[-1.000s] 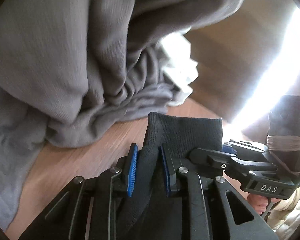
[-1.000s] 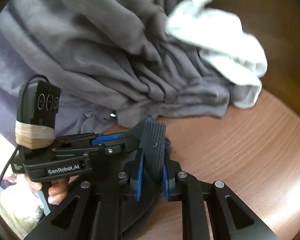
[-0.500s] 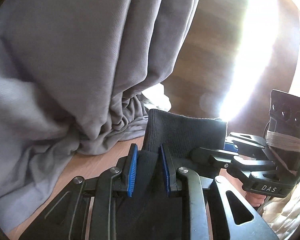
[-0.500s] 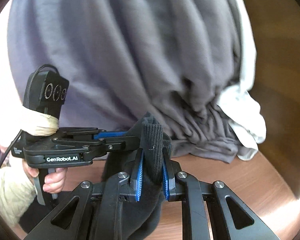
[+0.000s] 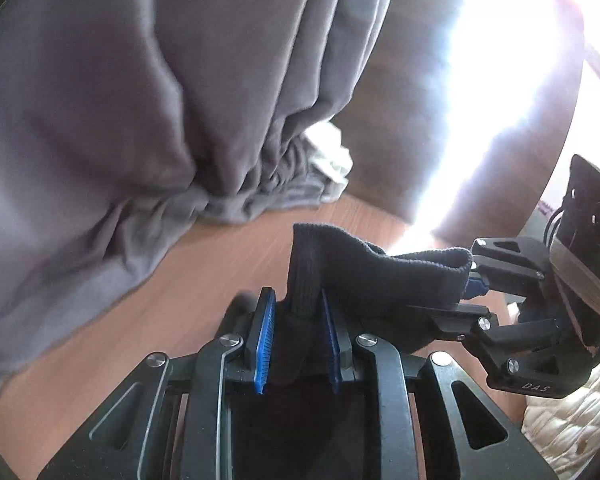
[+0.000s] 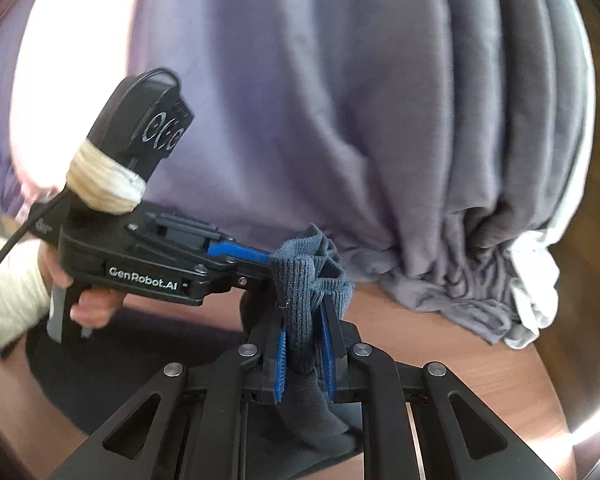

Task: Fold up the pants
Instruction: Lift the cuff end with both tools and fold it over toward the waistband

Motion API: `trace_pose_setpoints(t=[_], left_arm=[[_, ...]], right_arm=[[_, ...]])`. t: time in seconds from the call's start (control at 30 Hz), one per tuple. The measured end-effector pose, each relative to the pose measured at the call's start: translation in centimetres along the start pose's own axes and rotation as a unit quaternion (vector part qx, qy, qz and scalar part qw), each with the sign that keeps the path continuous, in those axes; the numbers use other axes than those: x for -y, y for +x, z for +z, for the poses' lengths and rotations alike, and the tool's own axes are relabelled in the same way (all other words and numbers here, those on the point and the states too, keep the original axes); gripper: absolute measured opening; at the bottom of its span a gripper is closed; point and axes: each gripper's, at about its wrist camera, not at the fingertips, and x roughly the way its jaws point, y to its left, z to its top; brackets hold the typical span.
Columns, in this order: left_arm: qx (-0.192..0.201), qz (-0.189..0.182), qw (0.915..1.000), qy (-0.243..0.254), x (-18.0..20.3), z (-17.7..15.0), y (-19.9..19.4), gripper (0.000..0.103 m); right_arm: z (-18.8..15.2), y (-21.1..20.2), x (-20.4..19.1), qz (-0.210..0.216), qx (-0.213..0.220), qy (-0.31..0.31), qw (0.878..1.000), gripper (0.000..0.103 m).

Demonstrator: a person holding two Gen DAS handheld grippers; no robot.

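Note:
A dark ribbed-knit garment [image 5: 364,272], the pants' edge, is held off the wooden table between both grippers. My left gripper [image 5: 296,300] is shut on its left end. My right gripper [image 6: 304,320] is shut on the other end [image 6: 300,280]. Each gripper shows in the other's view: the right one in the left wrist view [image 5: 512,304], the left one in the right wrist view [image 6: 172,268]. The rest of the dark cloth hangs down under the jaws and is mostly hidden.
A large grey cloth [image 5: 140,100] hangs or piles behind the grippers and fills the upper view [image 6: 360,120]. A white cloth [image 6: 536,288] lies at its lower right edge. The brown wooden table [image 5: 204,280] shows beneath. Strong glare at right [image 5: 512,60].
Both grippers have lifted with the dark garment. The grey cloth now looms higher and the white cloth has shifted toward the edge of view. The dark cuff has bunched between the grippers.

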Motion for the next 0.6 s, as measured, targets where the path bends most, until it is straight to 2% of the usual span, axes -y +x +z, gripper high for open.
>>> trace_pose_setpoints(t=[0.17,0.33,0.4,0.47,0.53,0.6], left_arm=[[-0.028,0.044,0.9986,-0.010,-1.1,-3.3,-1.2,0.022],[-0.047,0.087,0.9939,-0.049,-2.9,-6.3,-3.4,0.022],[-0.058,0.124,0.9894,-0.049,-2.8,-7.1,-4.3,0.023],[-0.066,0.144,0.9866,-0.039,-2.1,-7.5,-4.9,0.026],[-0.067,0.157,0.9851,-0.019,-1.0,-7.7,-5.6,0.029],[-0.070,0.144,0.9871,-0.009,0.0,-7.4,-5.8,0.029]], right_arm=[[-1.3,0.8,-3.6,0.017,-0.028,-0.032,0.999,0.016],[-2.8,1.1,-5.9,0.043,-0.061,-0.034,0.997,0.017],[-3.6,1.0,-6.6,0.055,-0.083,-0.030,0.995,0.028],[-4.1,0.8,-7.1,0.073,-0.107,-0.021,0.991,0.035],[-4.6,0.3,-7.5,0.089,-0.121,-0.011,0.989,0.035],[-5.0,-0.7,-7.8,0.099,-0.124,-0.004,0.987,0.035]])
